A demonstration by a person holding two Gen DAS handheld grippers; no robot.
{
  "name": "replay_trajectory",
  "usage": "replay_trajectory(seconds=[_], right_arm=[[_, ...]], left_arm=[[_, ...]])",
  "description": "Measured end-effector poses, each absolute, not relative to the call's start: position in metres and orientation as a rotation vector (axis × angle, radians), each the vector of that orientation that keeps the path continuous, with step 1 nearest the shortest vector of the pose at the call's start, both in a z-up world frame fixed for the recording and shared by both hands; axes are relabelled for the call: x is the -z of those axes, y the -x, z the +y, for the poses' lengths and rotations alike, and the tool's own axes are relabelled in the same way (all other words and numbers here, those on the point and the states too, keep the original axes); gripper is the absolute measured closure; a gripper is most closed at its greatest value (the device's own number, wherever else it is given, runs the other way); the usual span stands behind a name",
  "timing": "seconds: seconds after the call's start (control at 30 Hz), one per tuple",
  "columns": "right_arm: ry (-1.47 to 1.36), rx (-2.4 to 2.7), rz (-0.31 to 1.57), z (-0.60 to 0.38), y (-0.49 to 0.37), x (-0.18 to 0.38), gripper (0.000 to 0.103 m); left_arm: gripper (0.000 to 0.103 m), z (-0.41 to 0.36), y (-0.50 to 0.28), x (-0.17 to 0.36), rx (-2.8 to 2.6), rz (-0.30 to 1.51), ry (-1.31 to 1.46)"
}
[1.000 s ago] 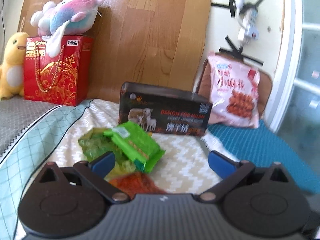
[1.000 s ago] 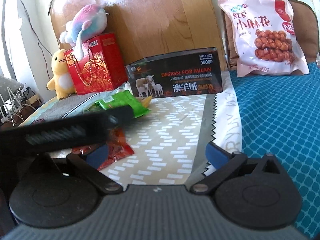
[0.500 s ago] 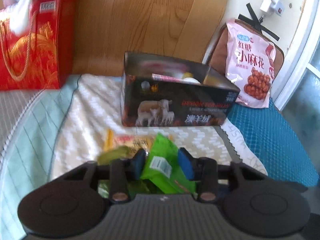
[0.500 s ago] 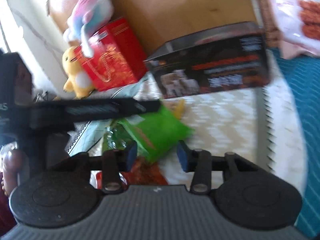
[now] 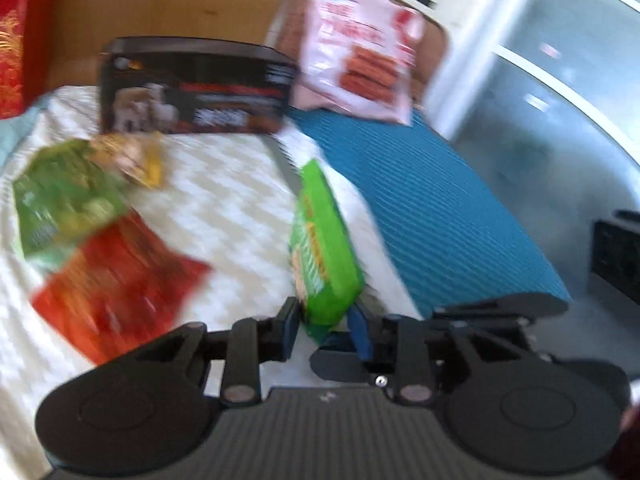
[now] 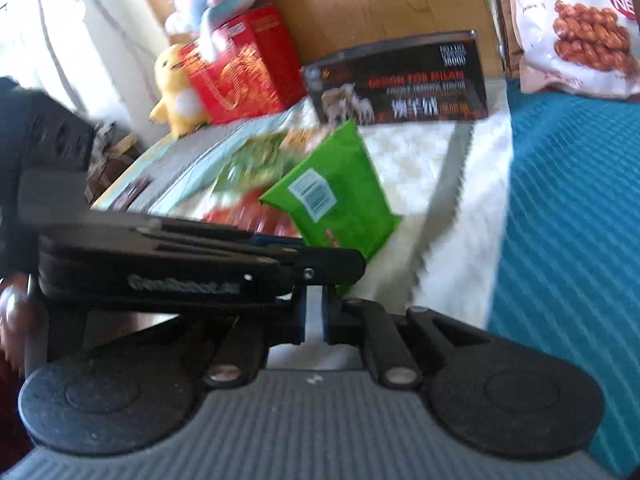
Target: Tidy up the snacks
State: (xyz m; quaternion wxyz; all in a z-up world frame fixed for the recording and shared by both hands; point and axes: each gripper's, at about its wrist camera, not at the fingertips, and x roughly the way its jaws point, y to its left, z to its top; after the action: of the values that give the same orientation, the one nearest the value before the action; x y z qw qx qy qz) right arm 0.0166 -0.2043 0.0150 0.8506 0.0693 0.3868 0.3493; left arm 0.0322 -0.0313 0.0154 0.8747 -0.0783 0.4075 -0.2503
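The left gripper [image 5: 326, 326] is clamping the near end of a green packet [image 5: 322, 246], which is standing up at lower centre of the left view, raised over the white cloth [image 5: 224, 216] beside the blue mat [image 5: 436, 208]. The right gripper [image 6: 316, 318] is sitting at lower centre of its view with its jaws drawn narrow and nothing between them, partly crossed by the left tool. A dark box [image 5: 192, 92] is standing at upper left of the left view, with a red bag [image 5: 120, 280], a green bag [image 5: 64, 200] and a yellow pack [image 5: 136, 156] lying blurred at left, and a pink bag [image 5: 360, 52] is leaning at upper centre.
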Motion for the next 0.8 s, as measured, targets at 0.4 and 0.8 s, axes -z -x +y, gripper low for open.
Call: replay_trajectory(seconds=[0.4,0.8], right_arm=[[-0.212,-0.700,0.714,-0.233,0.003,-0.027,0.072],[0.025,-0.726,0.677,-0.189,-0.023,-0.010,0.059]], left_arm=[[0.041,0.024,-0.018,-0.053,0.455,0.791,0.226],[0.058,0.003,-0.051,-0.021,0.407,0.881,0.195]])
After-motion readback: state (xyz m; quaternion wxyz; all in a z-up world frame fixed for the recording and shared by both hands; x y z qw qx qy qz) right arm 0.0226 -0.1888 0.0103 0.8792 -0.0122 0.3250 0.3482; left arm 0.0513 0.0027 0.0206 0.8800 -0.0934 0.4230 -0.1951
